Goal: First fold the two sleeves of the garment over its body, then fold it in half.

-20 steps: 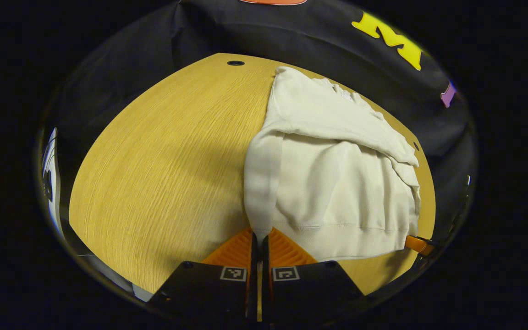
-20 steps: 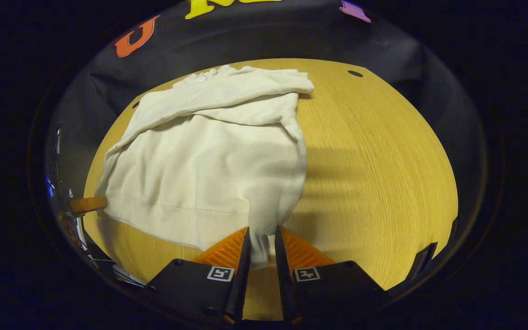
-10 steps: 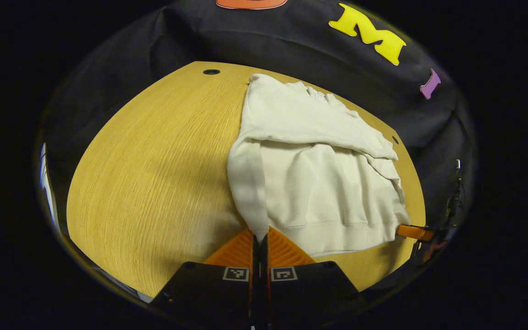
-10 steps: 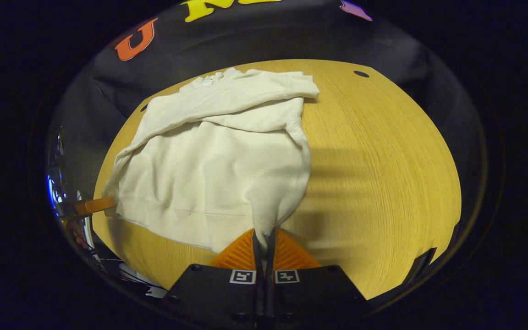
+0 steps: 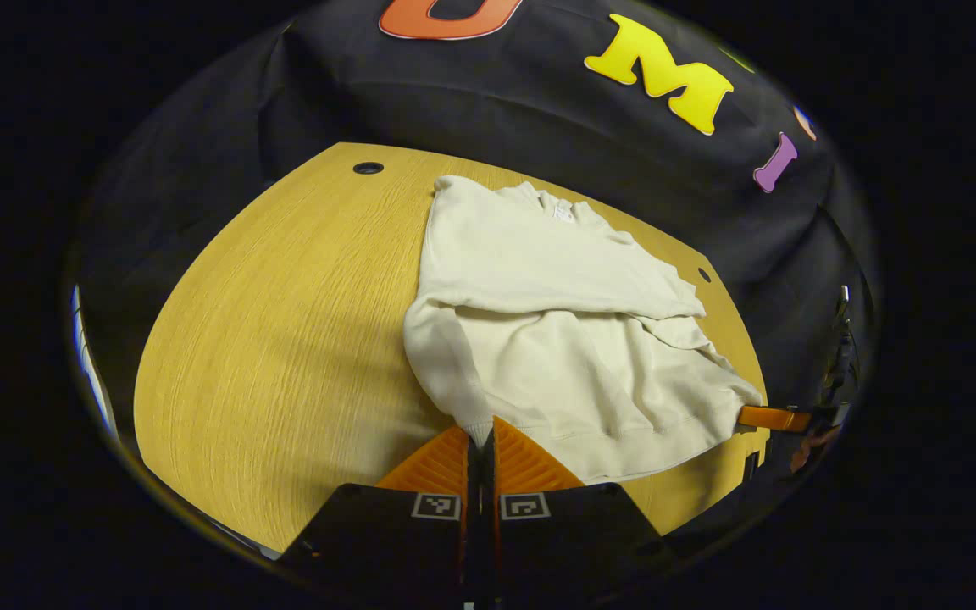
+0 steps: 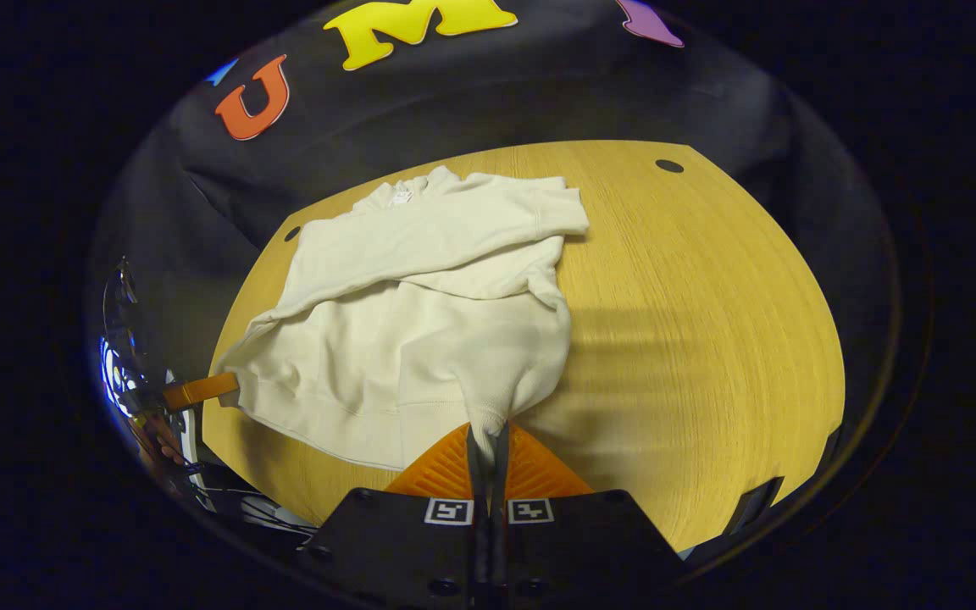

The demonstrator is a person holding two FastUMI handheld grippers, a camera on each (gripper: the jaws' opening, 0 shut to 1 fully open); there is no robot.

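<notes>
Table (image 5: 285, 339), wooden — bare beside sweatshirt (image 5: 556, 339). Sweatshirt laid flat, both sleeves (image 6: 454, 237) folded over body; half-fold pending. Left gripper (image 5: 479, 436) and right gripper (image 6: 488, 432) — each clamped onto a hem corner.

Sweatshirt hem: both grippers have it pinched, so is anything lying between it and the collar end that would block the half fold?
Nothing visible does: only the folded sleeves lie on the sweatshirt.
</notes>
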